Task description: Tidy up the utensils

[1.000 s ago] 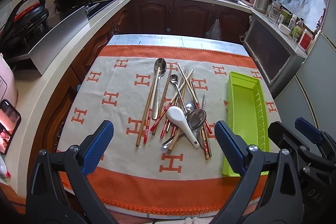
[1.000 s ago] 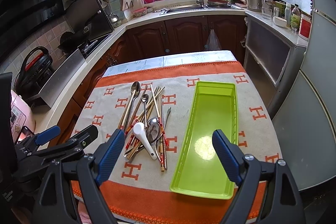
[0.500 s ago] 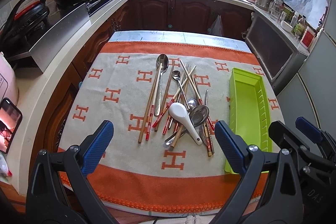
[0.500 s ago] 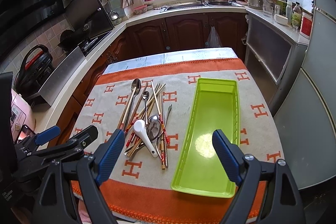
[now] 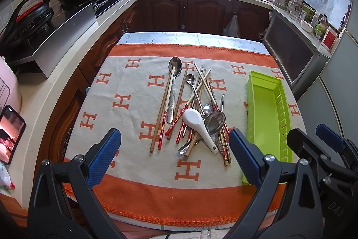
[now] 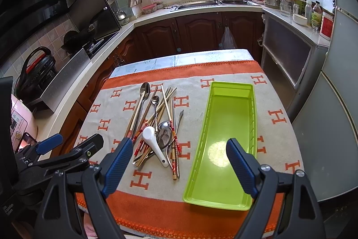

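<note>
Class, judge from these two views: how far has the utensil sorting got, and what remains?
Done: nothing; the green tray is empty. In hand: nothing; the left tool and right tool are both open, short of the pile. Left: everything. The white spoon, metal spoons and chopsticks all lie heaped on the cloth.

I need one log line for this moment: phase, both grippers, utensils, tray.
phase: before first pick | left gripper: open, empty | right gripper: open, empty | utensils: piled on cloth | green tray: empty
</note>
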### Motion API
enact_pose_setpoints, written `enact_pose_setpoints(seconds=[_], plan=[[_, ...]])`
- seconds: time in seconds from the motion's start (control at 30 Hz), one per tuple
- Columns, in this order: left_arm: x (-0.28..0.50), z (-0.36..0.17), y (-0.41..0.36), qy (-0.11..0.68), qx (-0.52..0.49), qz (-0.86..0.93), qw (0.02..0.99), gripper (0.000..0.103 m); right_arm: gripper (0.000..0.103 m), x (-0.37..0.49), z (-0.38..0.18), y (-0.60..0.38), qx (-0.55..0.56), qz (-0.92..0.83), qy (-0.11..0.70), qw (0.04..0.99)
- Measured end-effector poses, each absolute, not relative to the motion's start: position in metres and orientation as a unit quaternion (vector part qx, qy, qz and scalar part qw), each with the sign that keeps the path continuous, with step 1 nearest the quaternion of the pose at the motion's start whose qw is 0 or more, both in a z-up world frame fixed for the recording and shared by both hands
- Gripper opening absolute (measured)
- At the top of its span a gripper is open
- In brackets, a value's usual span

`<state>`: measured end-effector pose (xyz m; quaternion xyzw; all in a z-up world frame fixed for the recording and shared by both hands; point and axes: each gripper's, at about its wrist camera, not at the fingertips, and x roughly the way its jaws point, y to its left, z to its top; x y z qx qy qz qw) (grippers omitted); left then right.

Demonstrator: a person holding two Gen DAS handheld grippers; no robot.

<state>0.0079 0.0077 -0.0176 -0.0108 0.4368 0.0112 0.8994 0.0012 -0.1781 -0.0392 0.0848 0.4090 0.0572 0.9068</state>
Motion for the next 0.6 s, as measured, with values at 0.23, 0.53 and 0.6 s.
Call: enact_pose_setpoints(seconds=[0.23,0.53,0.6], plan=[[0.0081,-0.0185,0.0096,0.437,-0.011,0.011,0.899,0.096,0.086,0.0015,-0.0408,-0.1780,0.085,0.057,0.411,0.906],[0.0086,-0.0214,0.0142,0.441,-0.013,0.010,0.897,0.096,0.086,0.0018,-0.0417,-0.1771,0.084,0.057,0.412,0.906],[0.0093,-0.0229,0.0168,0.443,-0.015,0.009,0.896,0.096,0.086,0.0038,-0.0438,-0.1731,0.081,0.057,0.414,0.905]])
